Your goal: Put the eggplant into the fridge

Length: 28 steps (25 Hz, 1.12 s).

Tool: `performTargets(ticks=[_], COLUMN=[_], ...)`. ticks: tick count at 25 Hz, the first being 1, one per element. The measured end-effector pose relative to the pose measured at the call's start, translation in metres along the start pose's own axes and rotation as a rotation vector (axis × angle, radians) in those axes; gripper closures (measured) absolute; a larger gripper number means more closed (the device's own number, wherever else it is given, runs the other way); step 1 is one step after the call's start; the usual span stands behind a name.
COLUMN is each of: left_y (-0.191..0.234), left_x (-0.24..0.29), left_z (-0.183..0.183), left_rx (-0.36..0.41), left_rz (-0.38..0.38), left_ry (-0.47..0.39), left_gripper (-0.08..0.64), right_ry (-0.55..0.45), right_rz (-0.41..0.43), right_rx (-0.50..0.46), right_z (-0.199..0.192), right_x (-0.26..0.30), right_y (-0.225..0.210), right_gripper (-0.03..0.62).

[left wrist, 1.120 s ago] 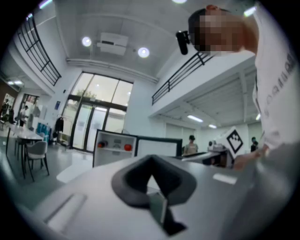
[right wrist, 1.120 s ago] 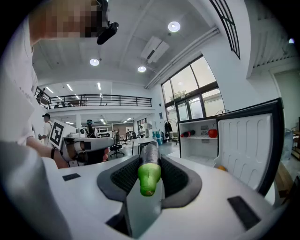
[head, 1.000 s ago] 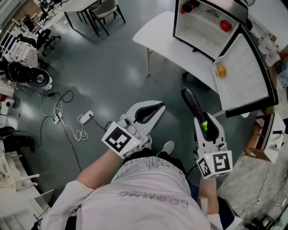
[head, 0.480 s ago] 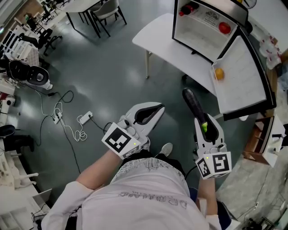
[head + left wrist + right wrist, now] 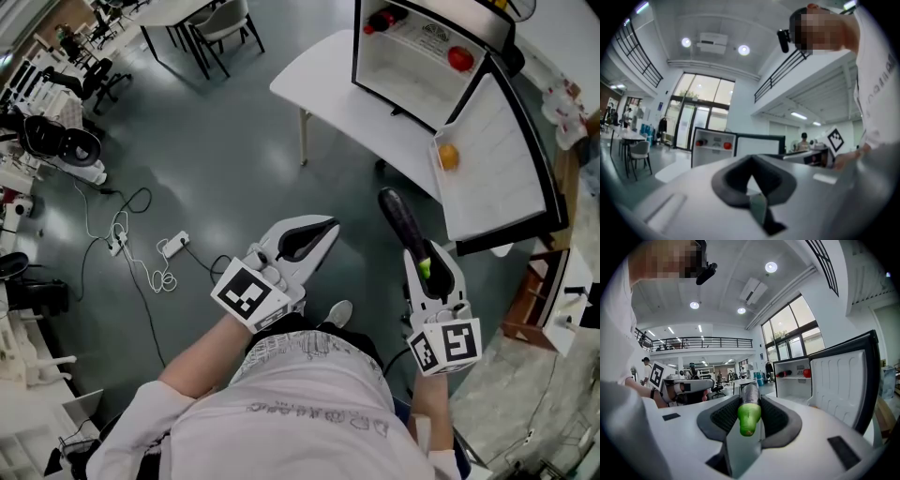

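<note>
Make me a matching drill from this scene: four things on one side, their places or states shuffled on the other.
1. eggplant
2. orange fruit
3. red round fruit
4. left gripper

A. on a shelf inside the fridge
B. between the jaws of the right gripper
C. holding nothing
D. in the tray of the open fridge door

Pairs: 1-B, 2-D, 3-A, 4-C

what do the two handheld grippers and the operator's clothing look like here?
The left gripper and right gripper are alike: smooth white shells and rounded jaws lined with black padding. At the rear sit cubes with black-and-white square markers: left cube, right cube. No cables visible. The person wears a white shirt with grey lettering.
</note>
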<state>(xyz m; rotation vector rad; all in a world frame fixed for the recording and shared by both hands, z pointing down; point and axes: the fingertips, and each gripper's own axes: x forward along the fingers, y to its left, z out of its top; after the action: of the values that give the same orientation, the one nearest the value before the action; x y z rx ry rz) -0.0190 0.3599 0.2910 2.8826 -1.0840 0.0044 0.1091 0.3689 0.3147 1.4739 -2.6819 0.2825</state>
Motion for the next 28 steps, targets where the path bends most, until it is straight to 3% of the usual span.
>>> performTargets(ticks=[15,28], left_y=[0.017,0.058], left_x=[0.024,0.052], left_z=[-0.009,-0.021], left_rx=[0.004,-0.017], left_rz=[0.055,0.056], left_ry=[0.013,0.018], left_gripper=[0.552,0.552], right_ry=[-0.003,0.006], right_rz=[-0.019,-0.034], right_rx=[0.015,0.024], right_z=[-0.005,-0.007], right_x=[-0.003,0.036], right_y=[-0.049,-0.074], right_gripper=[0.457,0.457])
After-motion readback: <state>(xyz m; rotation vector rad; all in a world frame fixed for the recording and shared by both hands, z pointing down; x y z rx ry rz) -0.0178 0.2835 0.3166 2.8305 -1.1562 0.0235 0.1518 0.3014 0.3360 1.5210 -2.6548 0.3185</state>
